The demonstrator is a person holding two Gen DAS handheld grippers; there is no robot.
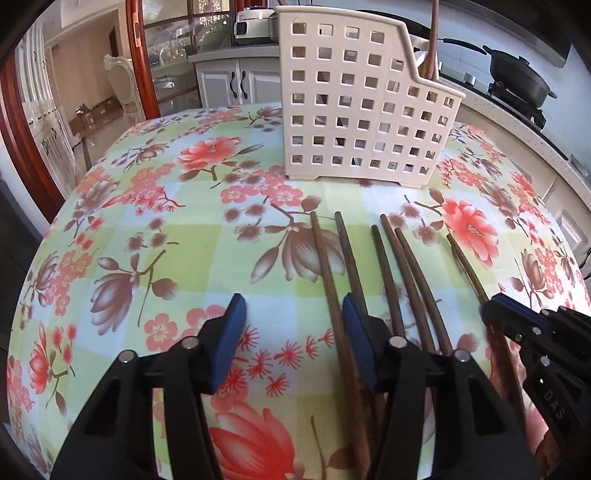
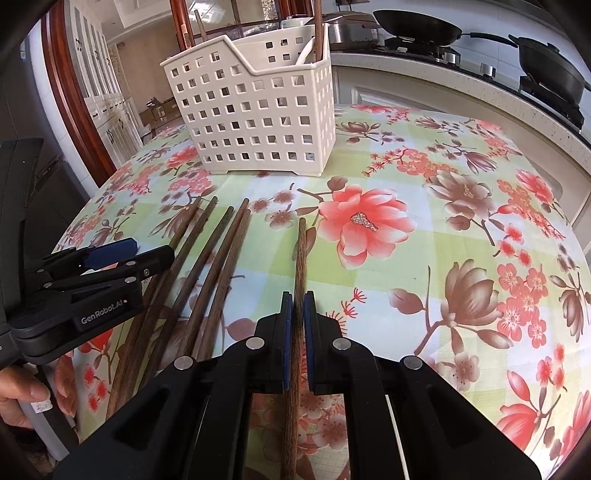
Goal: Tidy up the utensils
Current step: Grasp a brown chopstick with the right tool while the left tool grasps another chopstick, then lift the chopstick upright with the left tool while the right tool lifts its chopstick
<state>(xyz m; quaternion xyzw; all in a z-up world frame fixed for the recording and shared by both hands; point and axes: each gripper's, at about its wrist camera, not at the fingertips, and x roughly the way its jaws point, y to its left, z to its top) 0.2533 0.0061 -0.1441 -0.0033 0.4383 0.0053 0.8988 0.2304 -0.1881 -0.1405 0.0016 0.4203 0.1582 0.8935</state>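
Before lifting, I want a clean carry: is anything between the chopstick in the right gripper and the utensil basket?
Nothing visible: the right gripper clamps the chopstick, and only bare tablecloth lies before the basket.

I see a cream plastic holder with square holes standing upright at the far side of the counter; a wooden handle and something white poke out of its back compartment. In front of it five dark wooden chopsticks lie loose, fanned out, tips toward the holder. A sixth chopstick lies apart to their right, pointing the same way, pinched between my right jaws.
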